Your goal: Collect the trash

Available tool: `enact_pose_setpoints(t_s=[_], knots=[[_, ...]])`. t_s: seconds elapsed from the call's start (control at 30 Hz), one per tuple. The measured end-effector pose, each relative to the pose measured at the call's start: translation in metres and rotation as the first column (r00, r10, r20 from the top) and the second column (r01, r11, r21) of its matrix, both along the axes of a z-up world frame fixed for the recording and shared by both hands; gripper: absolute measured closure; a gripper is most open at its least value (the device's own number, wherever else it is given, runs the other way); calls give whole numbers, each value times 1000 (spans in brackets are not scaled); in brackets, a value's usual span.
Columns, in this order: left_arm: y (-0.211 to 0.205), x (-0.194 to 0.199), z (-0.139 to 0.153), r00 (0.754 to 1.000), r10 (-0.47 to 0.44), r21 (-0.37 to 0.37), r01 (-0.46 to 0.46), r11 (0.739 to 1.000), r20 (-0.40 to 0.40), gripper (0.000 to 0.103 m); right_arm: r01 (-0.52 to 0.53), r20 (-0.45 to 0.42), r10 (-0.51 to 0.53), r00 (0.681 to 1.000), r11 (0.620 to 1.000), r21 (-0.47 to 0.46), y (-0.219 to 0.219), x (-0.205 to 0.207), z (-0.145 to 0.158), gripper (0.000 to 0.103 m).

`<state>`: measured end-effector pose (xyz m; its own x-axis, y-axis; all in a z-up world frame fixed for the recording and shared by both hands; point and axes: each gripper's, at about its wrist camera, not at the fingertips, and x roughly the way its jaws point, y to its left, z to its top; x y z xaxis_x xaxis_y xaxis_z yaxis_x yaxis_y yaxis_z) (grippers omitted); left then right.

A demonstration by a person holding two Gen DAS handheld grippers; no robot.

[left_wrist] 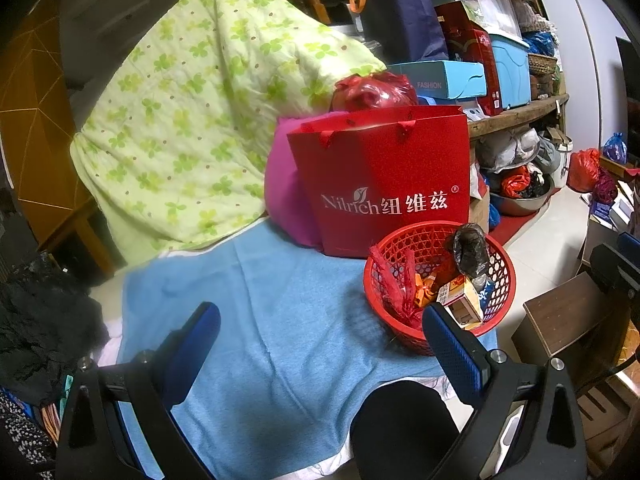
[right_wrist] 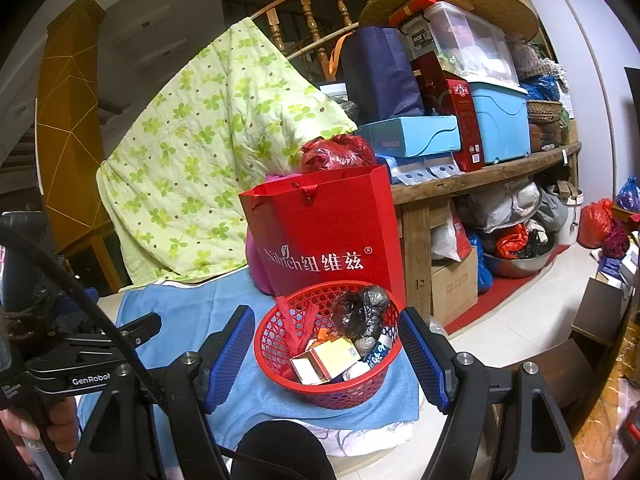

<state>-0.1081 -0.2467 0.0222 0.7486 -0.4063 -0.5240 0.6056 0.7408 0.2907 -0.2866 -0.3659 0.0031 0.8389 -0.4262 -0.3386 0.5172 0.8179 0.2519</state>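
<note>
A red plastic mesh basket [left_wrist: 496, 280] [right_wrist: 280, 364] stands on a blue towel [left_wrist: 280, 320] near its right edge. In it lie a knotted black plastic bag [left_wrist: 470, 250] [right_wrist: 358, 316], a small cardboard carton [left_wrist: 460, 300] [right_wrist: 324, 360] and a red net wrapper [left_wrist: 390, 280]. My left gripper [left_wrist: 324, 340] is open over the bare towel, left of the basket, with nothing between its fingers. My right gripper [right_wrist: 328, 354] is open too. The basket shows in the gap between its blue pads [right_wrist: 424, 360]. Seen from the left wrist, that gripper sits apart at the far right.
A red paper gift bag [left_wrist: 384, 184] [right_wrist: 320, 240] stands right behind the basket, with a pink cushion [left_wrist: 284, 200] and a green clover quilt [left_wrist: 180, 120] beside it. A cluttered wooden shelf [right_wrist: 480, 172] rises on the right. A dark low stool [left_wrist: 560, 320] stands on the tiled floor.
</note>
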Motion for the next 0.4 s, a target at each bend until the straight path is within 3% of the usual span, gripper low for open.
enact_pose_setpoints(t_s=[0.4], knots=[[8, 27, -2, 999, -30, -57, 28, 998, -41, 2, -5, -36, 4, 999, 1000, -21, 1, 30, 1, 26]])
